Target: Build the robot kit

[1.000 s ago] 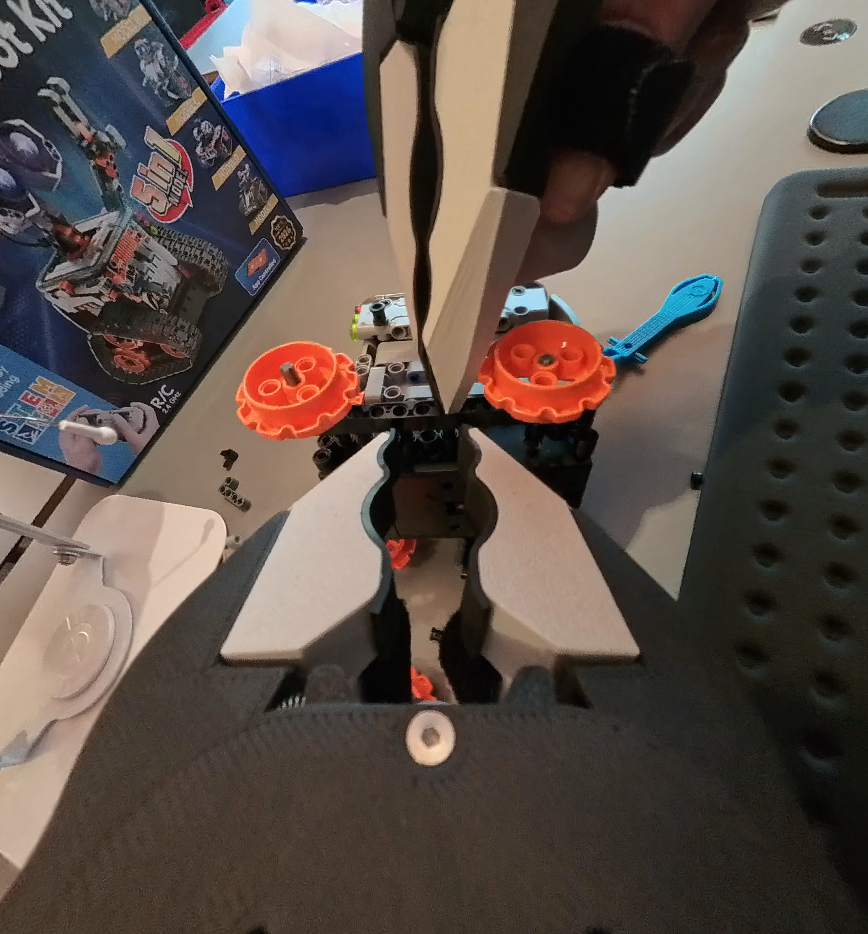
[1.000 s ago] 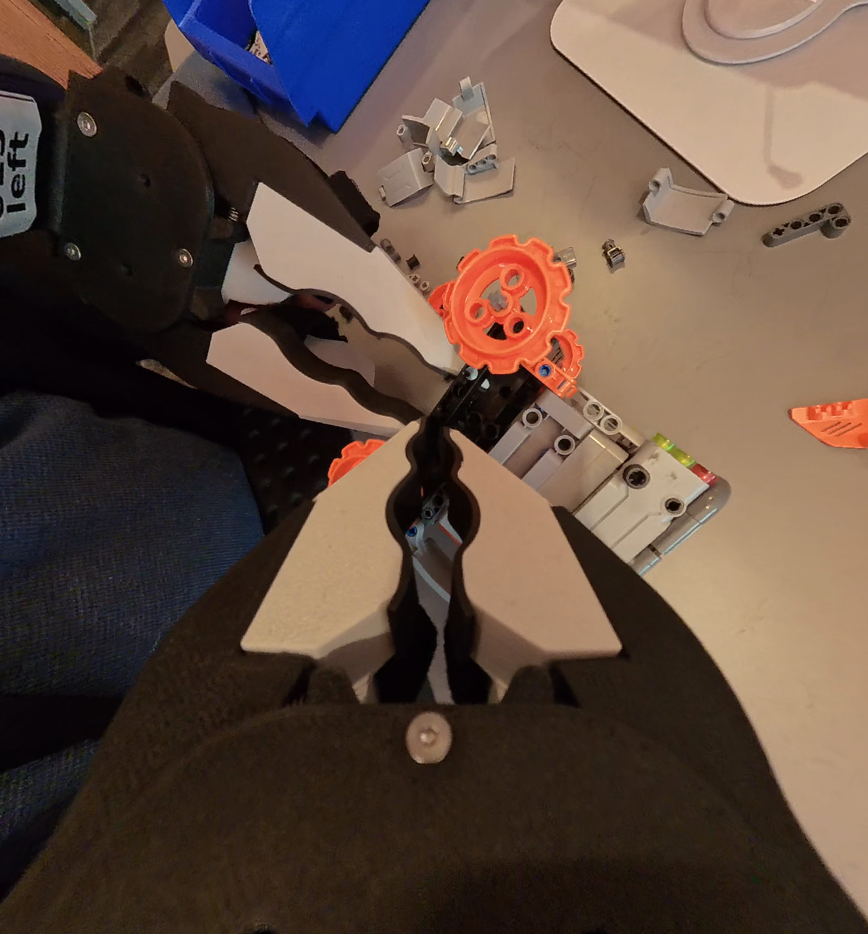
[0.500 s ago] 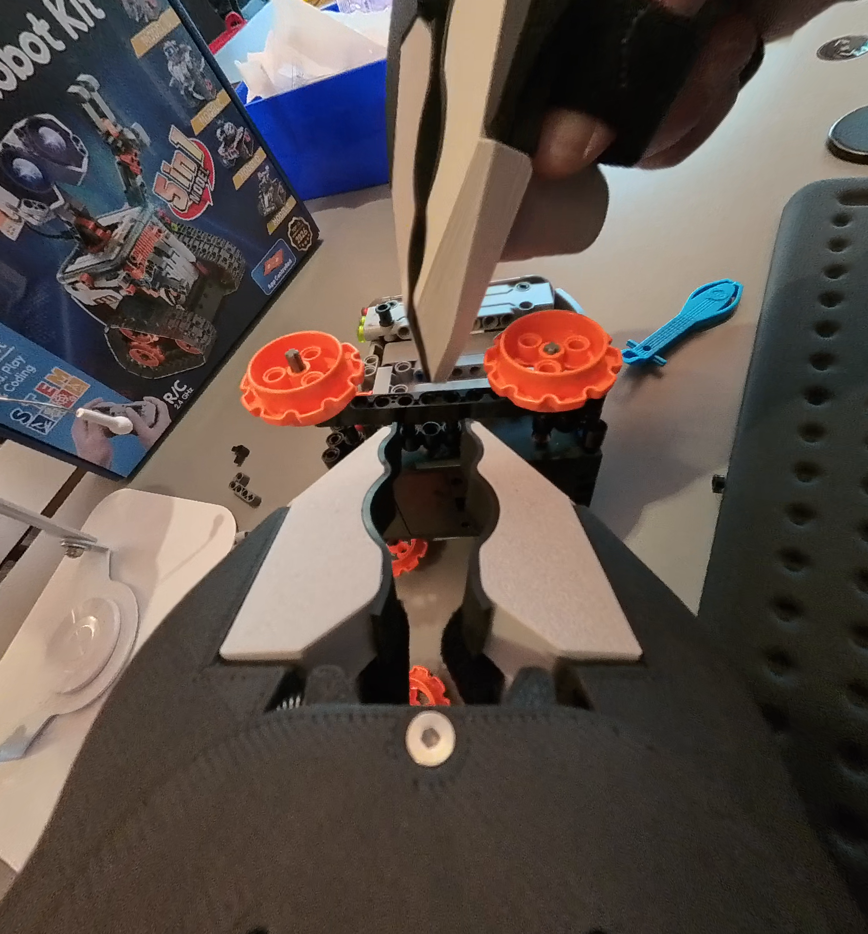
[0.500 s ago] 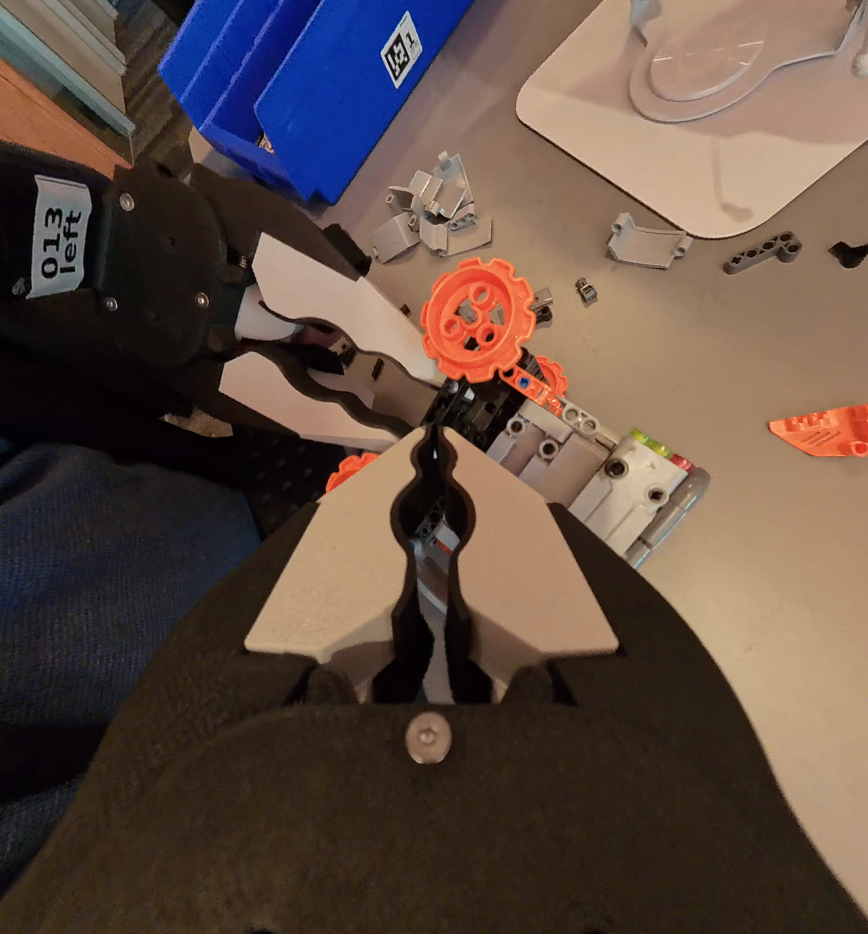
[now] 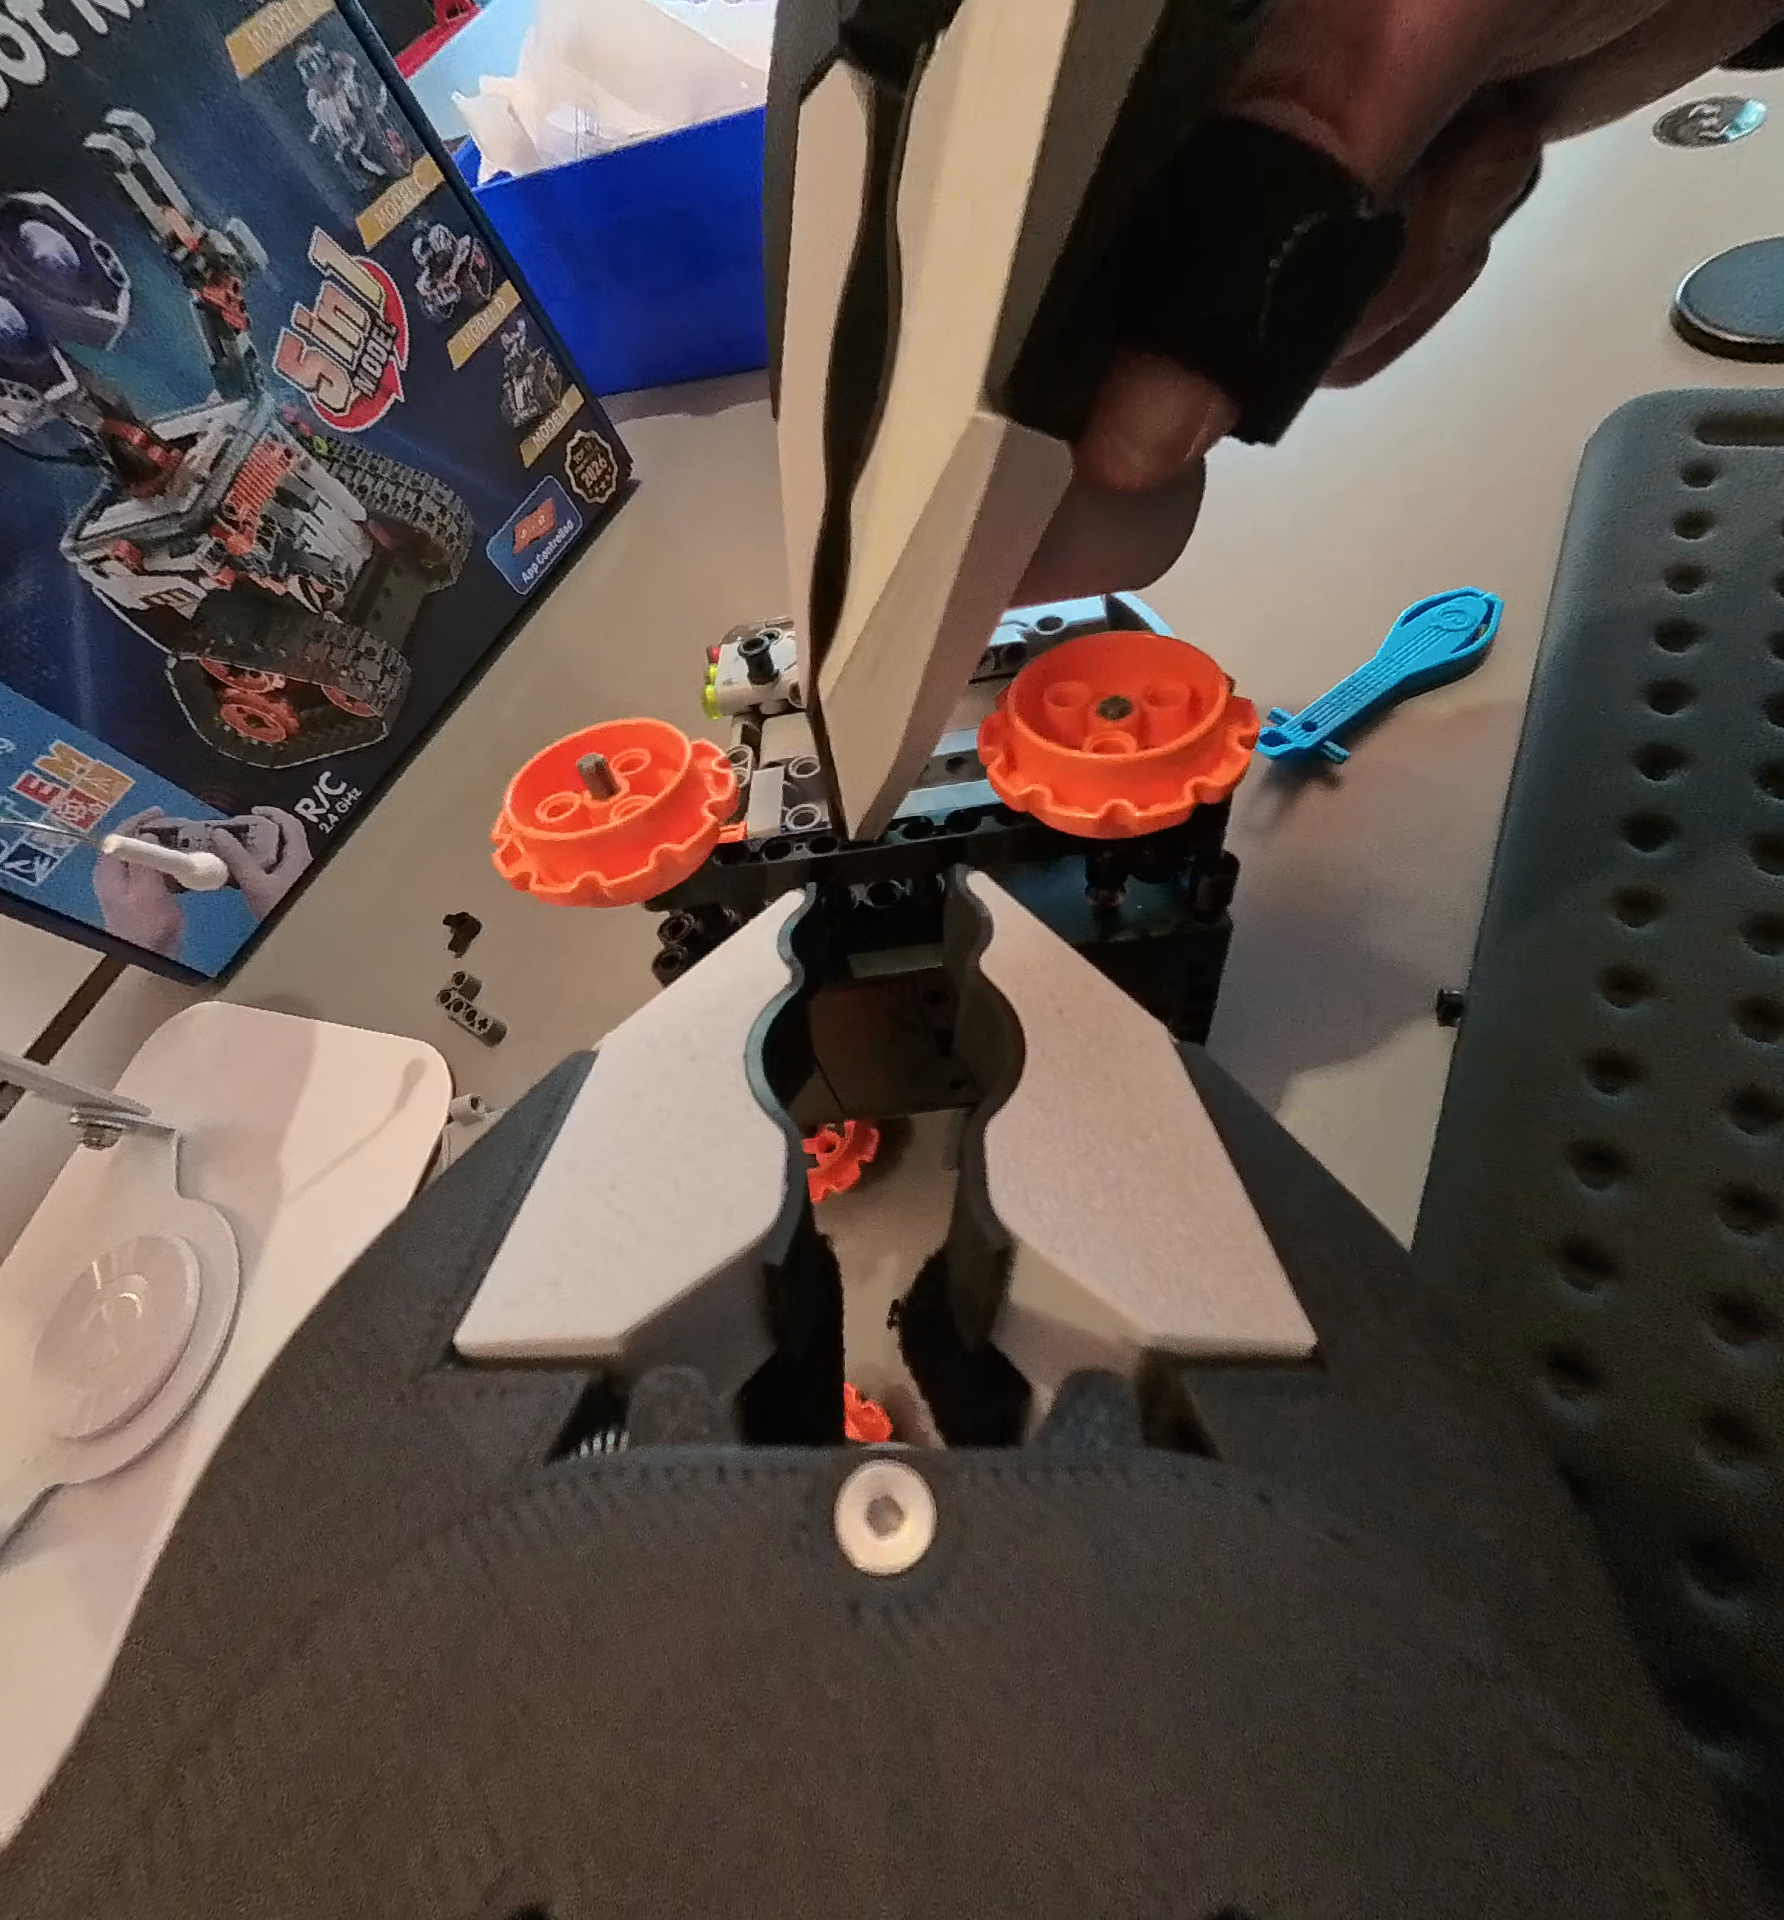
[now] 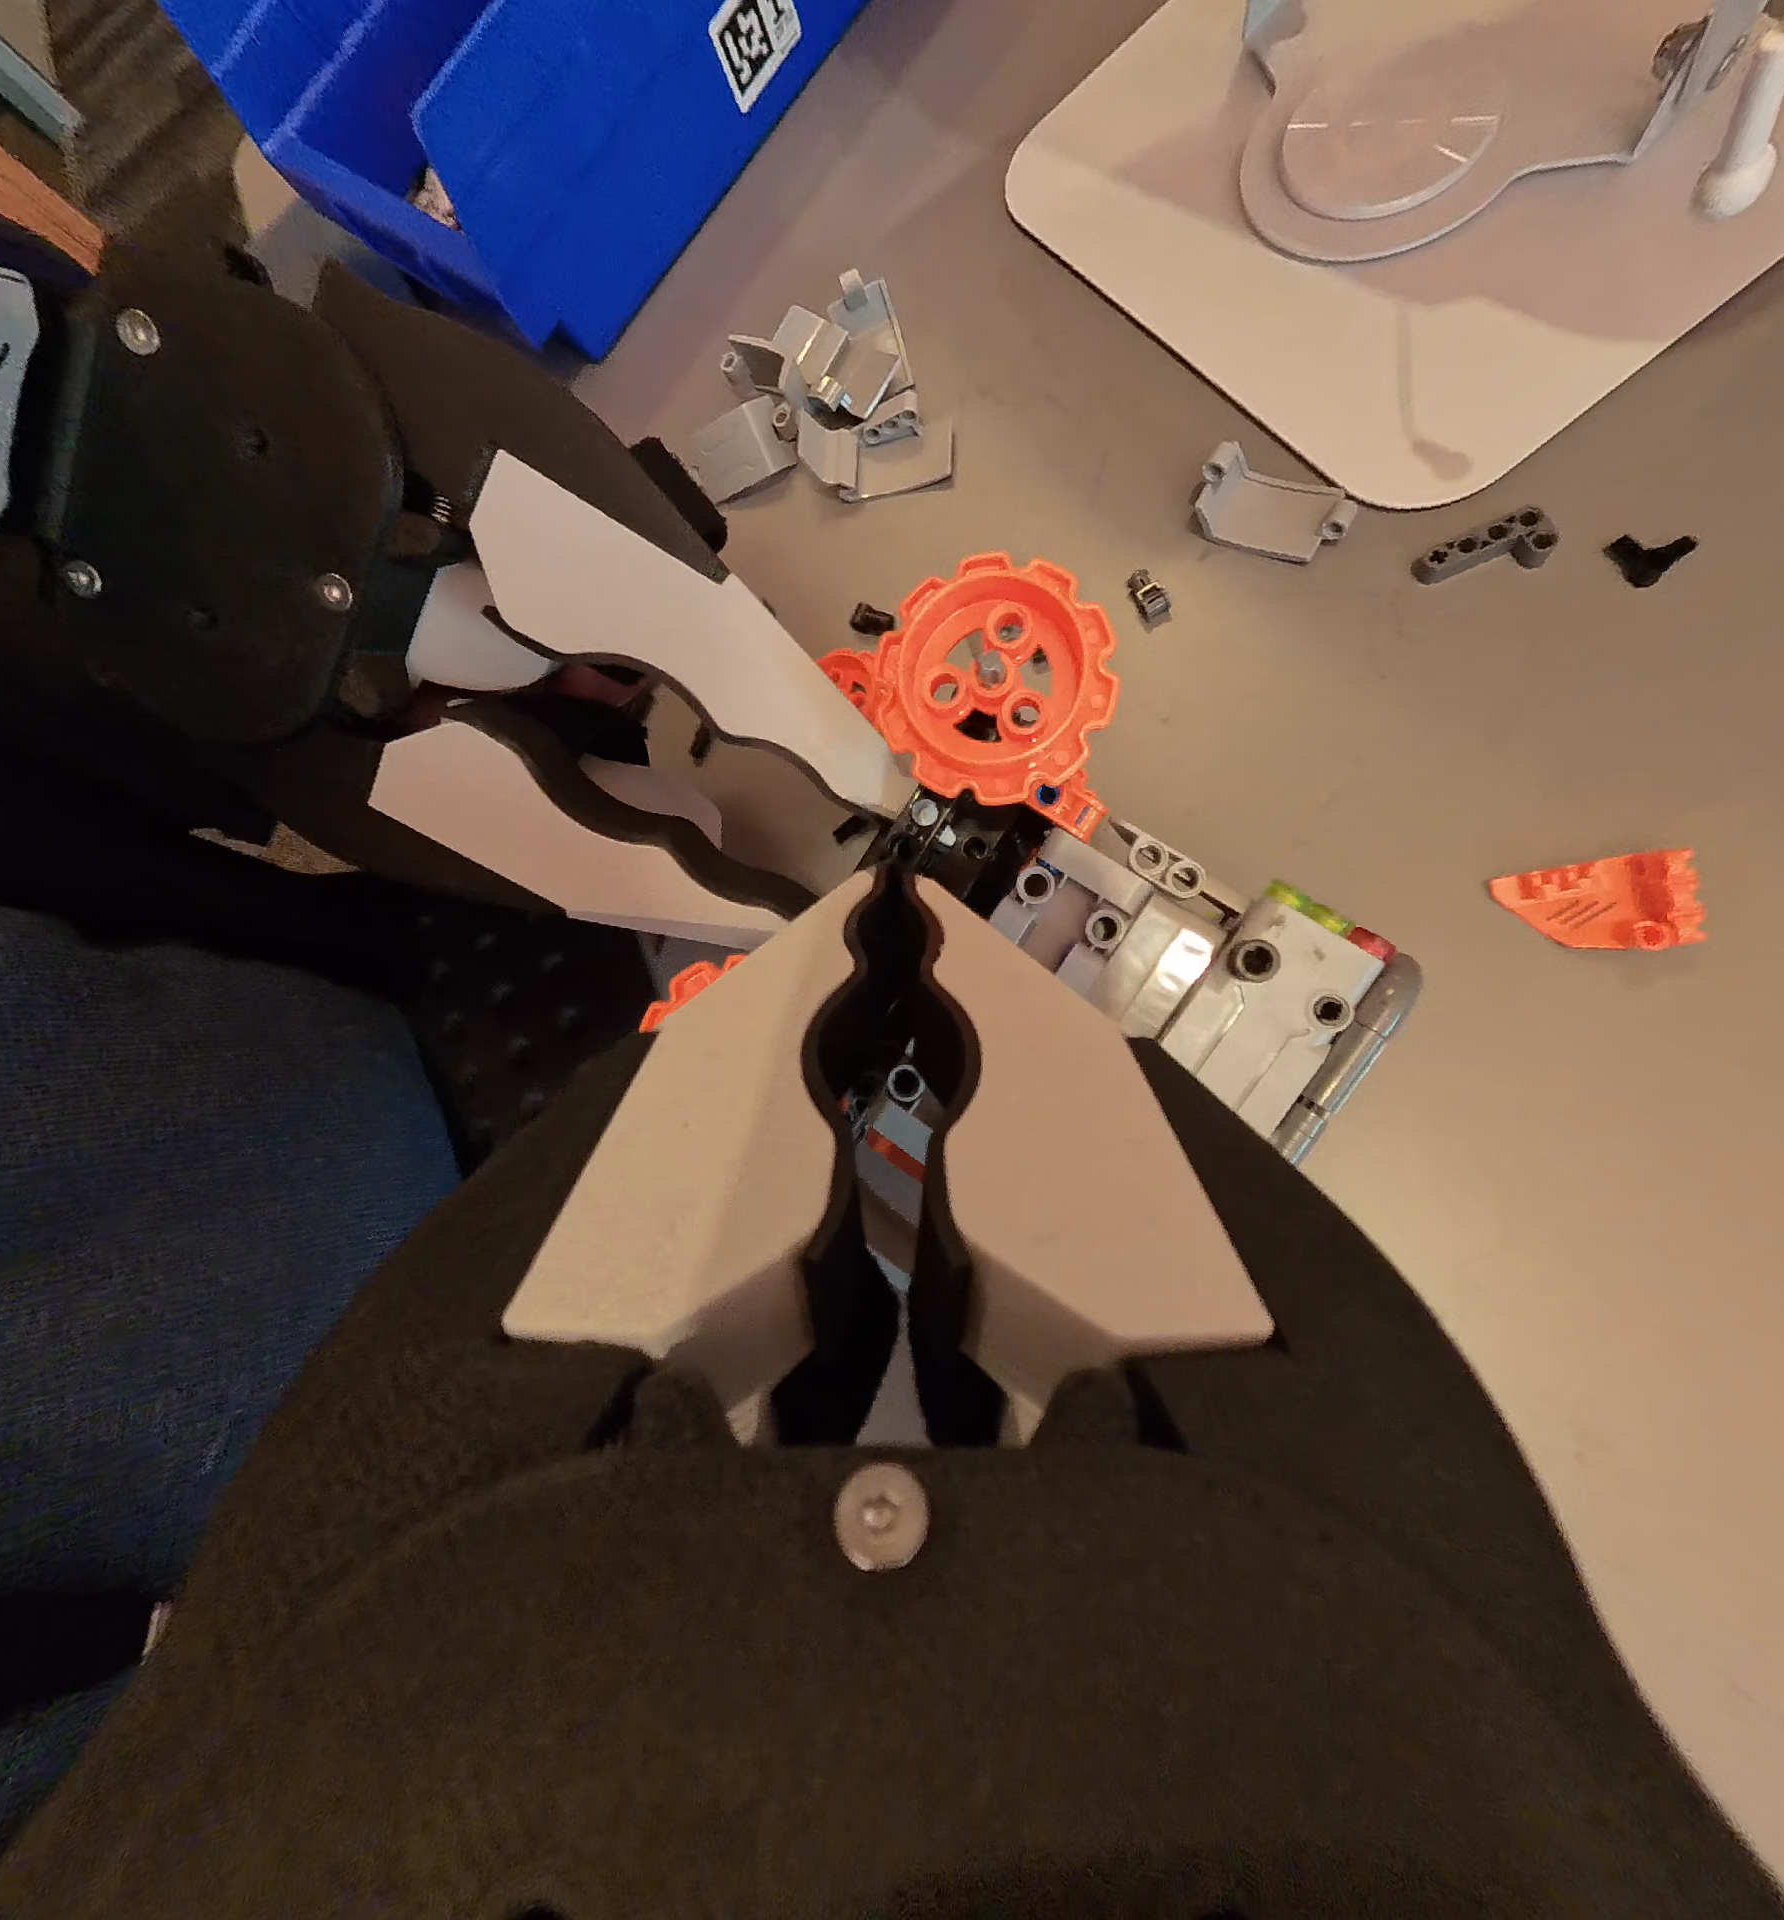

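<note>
The left gripper (image 5: 883,914) is still clamped on the black block of the brick model (image 5: 929,831), which sits on the table (image 5: 1335,883). The right gripper (image 6: 903,883) has its tips nearly together, pressed on the model's black beam between the 2 orange wheels (image 5: 613,805); can't tell if it's pinching anything. Since 0.5 s ago its tips have slid a bit lower along that beam. A blue tool (image 5: 1387,665) lies just beside the model, and the kit box (image 5: 192,468) stands near it.
</note>
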`<state>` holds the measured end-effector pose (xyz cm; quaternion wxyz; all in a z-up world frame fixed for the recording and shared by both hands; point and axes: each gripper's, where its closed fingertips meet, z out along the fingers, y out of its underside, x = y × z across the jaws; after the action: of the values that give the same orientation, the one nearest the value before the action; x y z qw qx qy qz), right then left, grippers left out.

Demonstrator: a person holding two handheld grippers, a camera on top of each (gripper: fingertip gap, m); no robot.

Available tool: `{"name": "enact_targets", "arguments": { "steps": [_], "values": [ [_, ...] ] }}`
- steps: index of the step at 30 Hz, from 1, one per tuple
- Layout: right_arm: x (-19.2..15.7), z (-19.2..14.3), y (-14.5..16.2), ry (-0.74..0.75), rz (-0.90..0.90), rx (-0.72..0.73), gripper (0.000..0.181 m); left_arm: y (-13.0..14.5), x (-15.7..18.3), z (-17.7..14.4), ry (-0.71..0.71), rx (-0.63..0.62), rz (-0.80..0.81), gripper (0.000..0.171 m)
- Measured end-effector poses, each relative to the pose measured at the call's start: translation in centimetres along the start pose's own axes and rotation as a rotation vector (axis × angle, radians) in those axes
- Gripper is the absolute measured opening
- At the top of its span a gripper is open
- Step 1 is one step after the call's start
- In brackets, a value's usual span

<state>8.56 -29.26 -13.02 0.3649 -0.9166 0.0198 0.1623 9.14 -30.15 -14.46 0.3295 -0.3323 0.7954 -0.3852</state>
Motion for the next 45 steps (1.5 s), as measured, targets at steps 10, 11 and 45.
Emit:
{"name": "enact_targets", "arguments": {
  "steps": [10,11,45],
  "values": [
    [0.23,0.18,0.08,0.074,-0.101,-0.082,0.000,0.14,-0.06,0.18,0.033,-0.033,-0.025,0.018],
    [0.24,0.18,0.08,0.077,-0.104,-0.084,0.000,0.15,-0.08,0.19,0.034,-0.033,-0.028,0.018],
    [-0.02,0.52,-0.18,0.133,-0.175,-0.084,0.000,0.63,-0.20,-0.34,-0.042,0.182,-0.243,0.022]
  ]
}}
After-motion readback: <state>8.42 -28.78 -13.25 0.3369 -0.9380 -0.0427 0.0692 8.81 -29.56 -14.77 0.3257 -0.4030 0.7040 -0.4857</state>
